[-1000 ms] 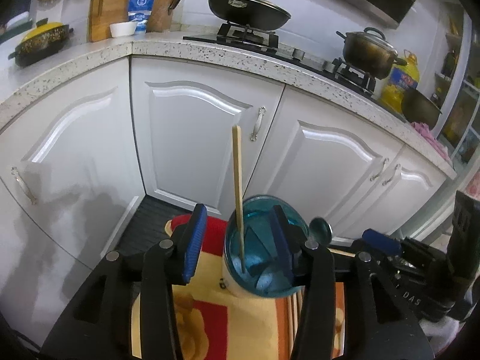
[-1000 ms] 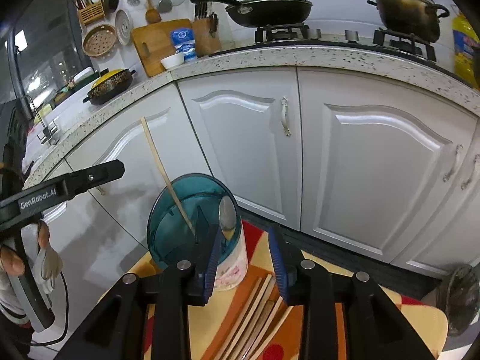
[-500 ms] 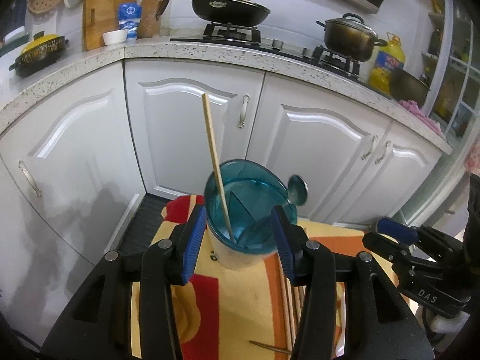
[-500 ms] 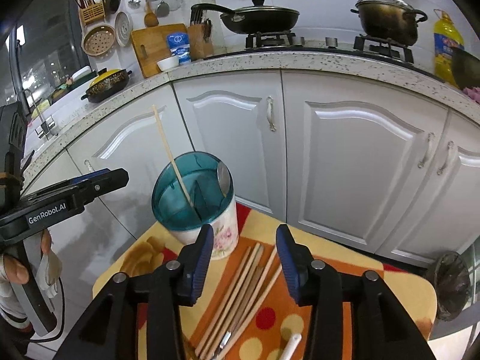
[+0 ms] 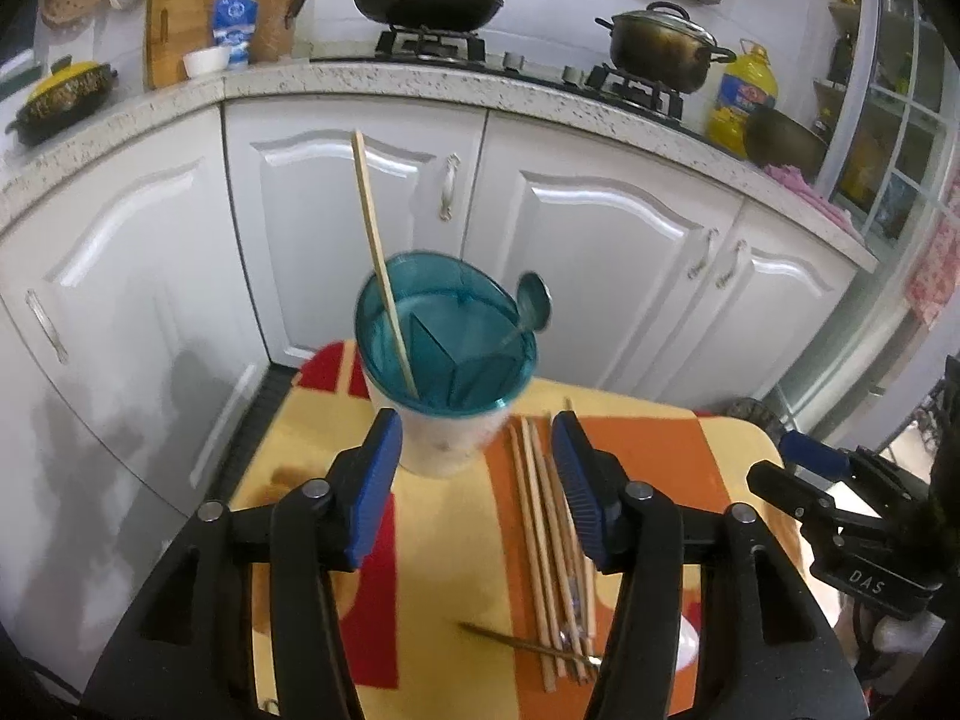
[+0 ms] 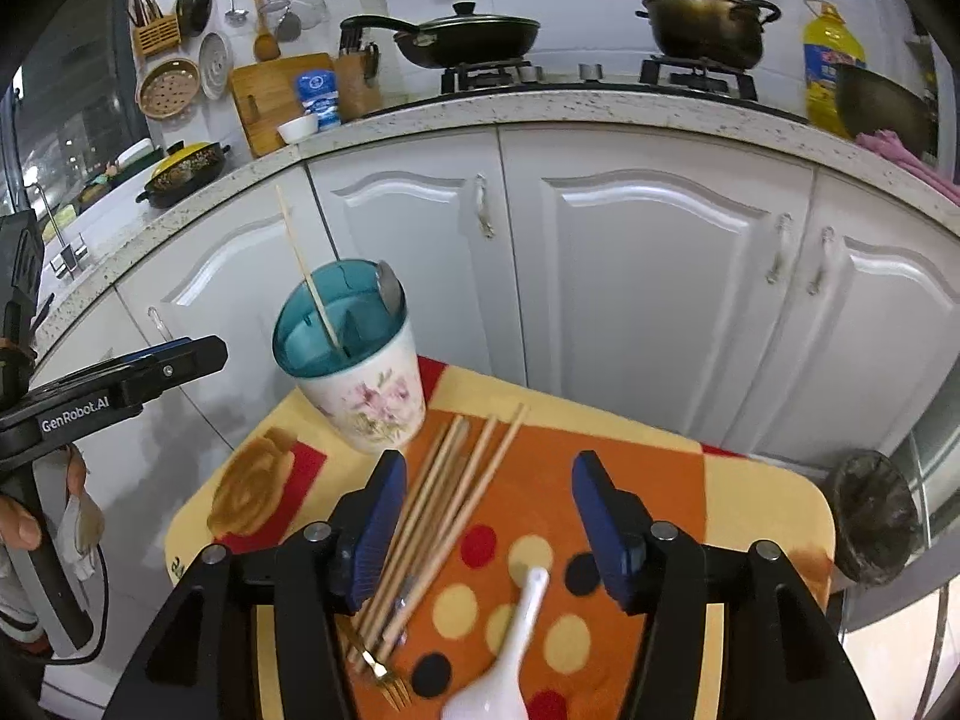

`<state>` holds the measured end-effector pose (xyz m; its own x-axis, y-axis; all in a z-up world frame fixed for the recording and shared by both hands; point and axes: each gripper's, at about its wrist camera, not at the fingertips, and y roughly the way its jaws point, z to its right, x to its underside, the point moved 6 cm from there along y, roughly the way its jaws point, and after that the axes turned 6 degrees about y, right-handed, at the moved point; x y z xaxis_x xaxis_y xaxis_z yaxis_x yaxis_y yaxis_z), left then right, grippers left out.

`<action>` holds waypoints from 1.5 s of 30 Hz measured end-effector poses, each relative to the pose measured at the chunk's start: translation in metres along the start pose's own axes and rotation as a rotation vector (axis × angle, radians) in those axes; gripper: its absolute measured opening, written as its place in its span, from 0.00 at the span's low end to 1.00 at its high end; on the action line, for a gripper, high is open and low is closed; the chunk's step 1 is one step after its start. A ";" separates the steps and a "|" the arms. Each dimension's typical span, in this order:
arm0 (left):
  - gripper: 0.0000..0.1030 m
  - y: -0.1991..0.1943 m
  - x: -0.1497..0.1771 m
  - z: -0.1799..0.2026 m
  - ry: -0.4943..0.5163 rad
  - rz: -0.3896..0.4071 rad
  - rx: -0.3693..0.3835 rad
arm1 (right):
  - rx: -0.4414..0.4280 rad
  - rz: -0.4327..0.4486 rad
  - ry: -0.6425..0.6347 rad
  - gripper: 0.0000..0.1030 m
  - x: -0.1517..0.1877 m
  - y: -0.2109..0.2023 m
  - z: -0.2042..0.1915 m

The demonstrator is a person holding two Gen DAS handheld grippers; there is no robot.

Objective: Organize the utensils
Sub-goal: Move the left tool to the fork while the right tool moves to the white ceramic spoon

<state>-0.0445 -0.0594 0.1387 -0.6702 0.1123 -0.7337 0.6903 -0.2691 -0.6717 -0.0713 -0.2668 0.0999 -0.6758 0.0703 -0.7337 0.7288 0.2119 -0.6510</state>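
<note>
Teal-rimmed flowered utensil cup (image 6: 360, 372) at 10 o'clock on yellow-orange mat (image 6: 750, 498), divider inside. One wooden chopstick (image 6: 306, 279) standing in it, metal spoon (image 6: 389, 294) leaning on rim at 2 o'clock. Loose chopstick bundle (image 6: 444, 504) flat on mat just right of cup. Gold fork (image 6: 384, 681) and white soup spoon (image 6: 510, 654) near 6 o'clock. Left gripper (image 5: 477, 480) about half open, just been widening, nothing between pads. Right gripper (image 6: 489, 525) half open too, just been widening, hovering over chopsticks, holding nothing.
</note>
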 end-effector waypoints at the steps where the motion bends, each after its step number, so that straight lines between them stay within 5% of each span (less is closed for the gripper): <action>1: 0.50 0.001 0.003 0.001 -0.001 -0.009 0.005 | 0.000 -0.004 0.003 0.54 0.003 -0.001 0.002; 10: 0.51 0.010 0.036 0.009 -0.019 -0.095 0.063 | 0.030 -0.095 0.011 0.55 0.045 0.010 0.019; 16: 0.50 0.025 0.079 0.007 -0.051 -0.230 0.115 | 0.013 -0.209 0.111 0.55 0.076 0.040 0.040; 19: 0.50 0.034 0.107 0.008 -0.055 -0.298 0.133 | 0.015 -0.265 0.147 0.43 0.088 0.055 0.045; 26: 0.49 0.065 0.155 0.012 -0.019 -0.446 0.087 | 0.023 -0.329 0.113 0.34 0.103 0.081 0.038; 32: 0.49 0.085 0.148 0.017 -0.102 -0.428 0.129 | 0.033 -0.328 0.123 0.33 0.100 0.098 0.043; 34: 0.49 0.093 0.142 0.018 -0.122 -0.413 0.130 | 0.052 -0.324 0.097 0.20 0.098 0.100 0.043; 37: 0.48 0.103 0.133 0.021 -0.126 -0.404 0.151 | 0.052 -0.326 0.089 0.15 0.096 0.103 0.045; 45: 0.45 0.105 0.112 0.009 -0.221 -0.407 0.264 | 0.061 -0.328 0.098 0.15 0.092 0.101 0.056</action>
<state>-0.0497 -0.0839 -0.0128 -0.9306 0.0617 -0.3607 0.2891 -0.4805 -0.8280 -0.0542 -0.2933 -0.0442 -0.8805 0.1022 -0.4629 0.4740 0.1809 -0.8617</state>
